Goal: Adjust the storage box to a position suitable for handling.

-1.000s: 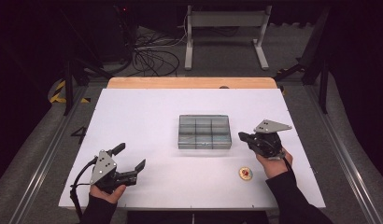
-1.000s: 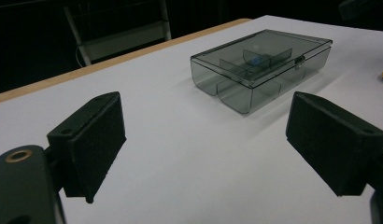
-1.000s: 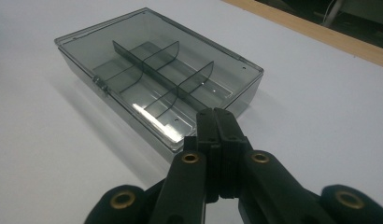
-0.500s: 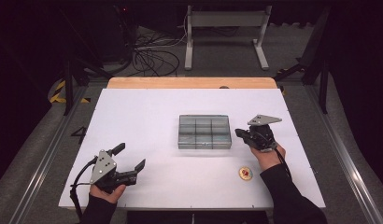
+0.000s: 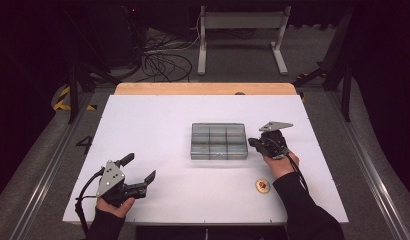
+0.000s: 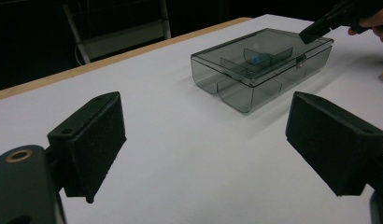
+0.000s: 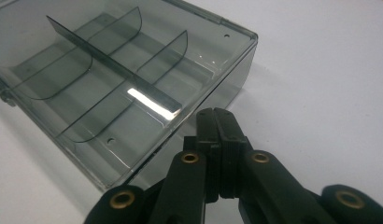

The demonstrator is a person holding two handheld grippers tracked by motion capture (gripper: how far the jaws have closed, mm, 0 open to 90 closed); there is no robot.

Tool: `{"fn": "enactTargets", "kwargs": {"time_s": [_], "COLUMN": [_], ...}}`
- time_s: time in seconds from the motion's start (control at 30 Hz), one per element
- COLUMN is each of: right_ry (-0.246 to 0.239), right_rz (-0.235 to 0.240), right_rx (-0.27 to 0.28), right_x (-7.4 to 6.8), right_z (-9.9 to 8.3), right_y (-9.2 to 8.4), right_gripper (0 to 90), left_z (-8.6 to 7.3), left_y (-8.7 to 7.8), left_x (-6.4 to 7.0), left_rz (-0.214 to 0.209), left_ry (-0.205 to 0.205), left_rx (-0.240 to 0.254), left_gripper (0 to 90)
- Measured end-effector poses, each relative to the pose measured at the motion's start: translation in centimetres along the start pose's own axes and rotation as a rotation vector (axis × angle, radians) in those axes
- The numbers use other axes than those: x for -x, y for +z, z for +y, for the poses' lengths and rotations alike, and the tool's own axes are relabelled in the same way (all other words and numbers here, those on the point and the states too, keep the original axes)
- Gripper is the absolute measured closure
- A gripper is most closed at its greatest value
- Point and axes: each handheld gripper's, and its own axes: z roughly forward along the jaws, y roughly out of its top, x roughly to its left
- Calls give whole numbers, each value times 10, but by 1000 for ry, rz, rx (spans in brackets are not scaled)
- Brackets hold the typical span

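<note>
A clear grey plastic box (image 5: 219, 141) with inner dividers lies mid-table, its lid down. My right gripper (image 5: 253, 143) is shut with nothing between its jaws, and its tips rest at the top edge of the box's right end. In the right gripper view the closed tips (image 7: 214, 114) sit against a corner of the box (image 7: 110, 88). My left gripper (image 5: 139, 167) stands open near the front left of the table, well apart from the box. In the left gripper view its pads (image 6: 94, 135) frame the box (image 6: 264, 65), where a small blue thing (image 6: 255, 59) shows inside.
A small round gold and red disc (image 5: 262, 185) lies on the white table (image 5: 158, 120) beside the right forearm. A wooden strip (image 5: 203, 88) runs along the table's far edge. Cables and a metal stand are on the floor beyond.
The right gripper has moved left and down toward the box, and its closed tips now meet the box's right end. The left gripper has stayed where it was.
</note>
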Motion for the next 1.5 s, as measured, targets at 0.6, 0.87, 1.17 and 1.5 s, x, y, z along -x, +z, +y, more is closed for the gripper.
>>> {"fn": "enactTargets", "kwargs": {"time_s": [0.6,0.87,1.17,1.5], "right_ry": [15,-6,-27,-35], "right_rz": [-8,22,36,45], "right_rx": [-47,-40,-37,-30], "right_x": [-4,-13,-23,-30], "right_z": [4,9,16,23], "right_y": [9,16,24,32], "right_gripper": [900,900,900,900], "left_z": [0,0,-1,-1], "left_y": [1,1,1,1], "left_x": [1,0,0,0], "left_rz": [-5,-6,-5,-6], "left_ry": [0,0,-1,-2], "left_rx": [-8,-9,-10,-9], "left_gripper": [125,125,126,126]}}
